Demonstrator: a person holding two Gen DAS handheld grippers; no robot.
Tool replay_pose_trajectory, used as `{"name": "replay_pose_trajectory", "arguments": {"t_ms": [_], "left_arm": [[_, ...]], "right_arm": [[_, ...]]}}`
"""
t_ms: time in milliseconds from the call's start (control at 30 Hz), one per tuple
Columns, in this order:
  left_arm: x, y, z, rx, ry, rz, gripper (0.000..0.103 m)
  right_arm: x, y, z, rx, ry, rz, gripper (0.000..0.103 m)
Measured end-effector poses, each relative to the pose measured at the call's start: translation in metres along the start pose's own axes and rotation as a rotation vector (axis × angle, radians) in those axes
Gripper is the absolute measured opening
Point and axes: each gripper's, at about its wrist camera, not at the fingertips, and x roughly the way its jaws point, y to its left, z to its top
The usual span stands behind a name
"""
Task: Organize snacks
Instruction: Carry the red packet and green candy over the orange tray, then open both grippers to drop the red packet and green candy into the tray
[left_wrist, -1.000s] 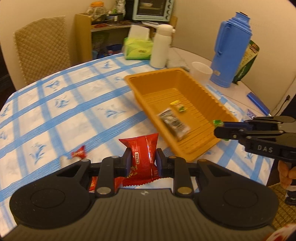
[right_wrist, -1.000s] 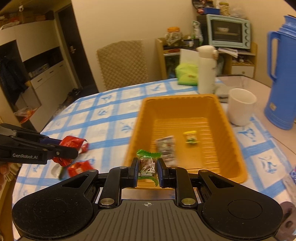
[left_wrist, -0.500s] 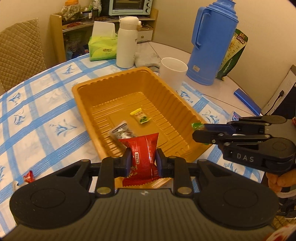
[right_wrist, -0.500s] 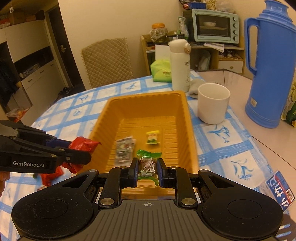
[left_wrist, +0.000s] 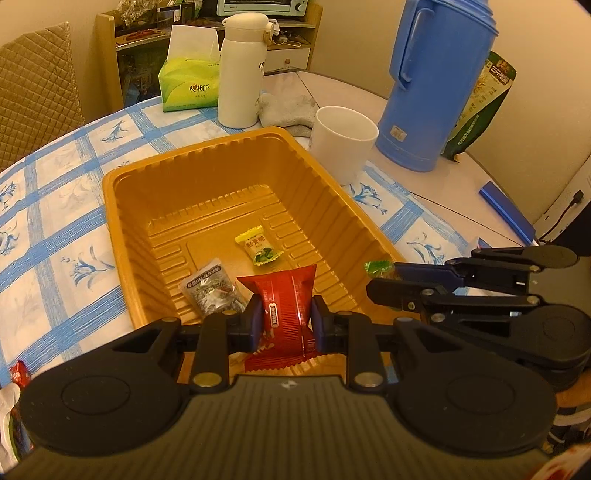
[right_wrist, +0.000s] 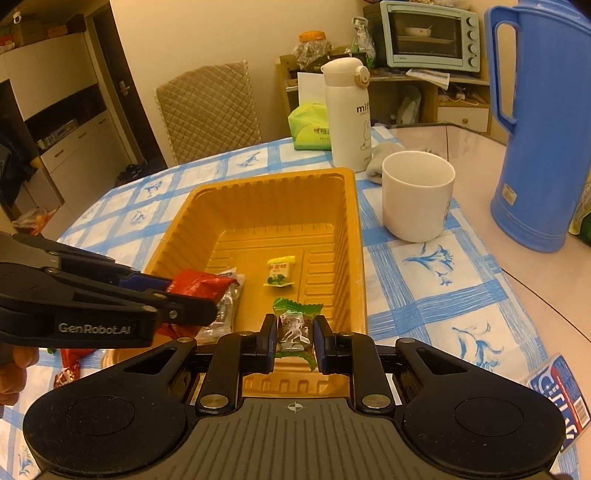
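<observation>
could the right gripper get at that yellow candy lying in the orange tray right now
Probably not yet. The path over the orange tray to the yellow candy looks open, but the right gripper is already shut on a green candy, which it would need to drop first.

Warm, dim indoor light; sharp focus; soft shadows; strong fisheye bending at edges.

blue flask (right_wrist: 535, 125) top cut off by edge.
</observation>
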Motion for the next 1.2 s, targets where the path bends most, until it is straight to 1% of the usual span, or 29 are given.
{"name": "replay_pose_trajectory", "arguments": {"t_ms": [267, 633, 733, 967, 1200], "left_arm": [[0.020, 0.005, 0.010, -0.027, 0.024, -0.010, 0.024], [0.036, 0.009, 0.015, -0.034, 0.046, -0.015, 0.025], [0.036, 0.011, 0.015, -0.047, 0.043, -0.022, 0.027], [0.028, 0.016, 0.014, -0.053, 0.040, -0.020, 0.027], [0.017, 0.027, 0.011, -0.072, 0.033, 0.007, 0.027]], "right_arm": [[0.008, -0.005, 0.005, 0.006, 0.002, 0.010, 0.021], [0.014, -0.008, 0.011, 0.020, 0.001, 0.015, 0.021], [0.015, -0.009, 0.011, 0.027, 0.001, 0.013, 0.021], [0.014, -0.009, 0.013, 0.029, -0.001, 0.016, 0.021], [0.020, -0.008, 0.018, 0.023, 0.003, 0.011, 0.021]]}}
